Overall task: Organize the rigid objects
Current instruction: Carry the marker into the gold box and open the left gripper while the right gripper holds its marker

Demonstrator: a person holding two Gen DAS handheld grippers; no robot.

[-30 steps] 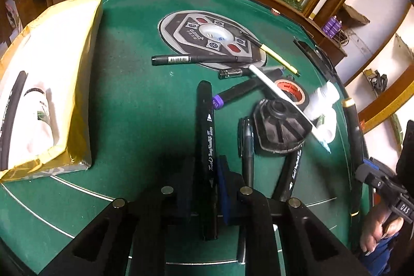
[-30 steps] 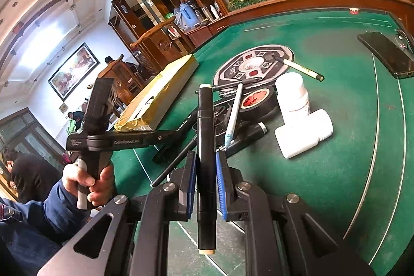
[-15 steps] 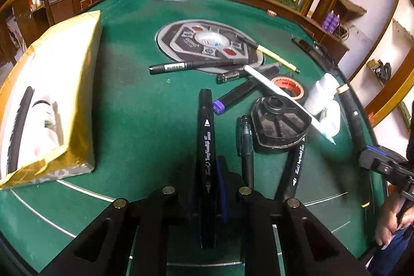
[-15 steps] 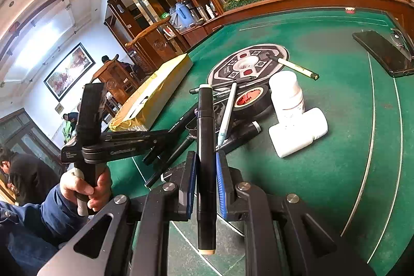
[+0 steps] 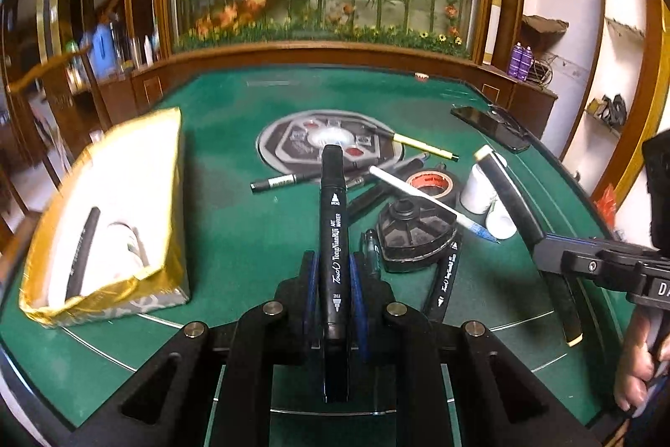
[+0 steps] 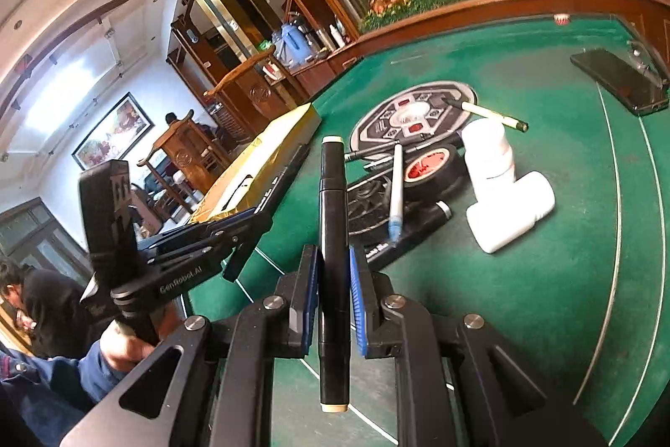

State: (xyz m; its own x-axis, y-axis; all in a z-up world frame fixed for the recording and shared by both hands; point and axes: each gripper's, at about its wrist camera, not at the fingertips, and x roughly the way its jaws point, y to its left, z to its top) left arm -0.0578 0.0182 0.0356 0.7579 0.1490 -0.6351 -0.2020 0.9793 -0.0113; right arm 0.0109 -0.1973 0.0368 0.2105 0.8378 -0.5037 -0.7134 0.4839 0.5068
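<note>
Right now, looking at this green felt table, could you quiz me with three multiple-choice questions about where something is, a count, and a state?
1. Where does the red-cored roll of black tape lie?
A. inside the gold box
B. on the felt beside the white bottles
C. on the phone

2. How many white plastic bottles are there?
A. two
B. four
C. none

3. What is the left hand-held gripper doing?
A. open, empty
B. shut on a black art marker
C. shut on tape

Answers: 1 B, the roll rests on felt next to the bottles. 2 A, one stands, one lies. 3 B, the blue pads clamp the marker's barrel.
</note>
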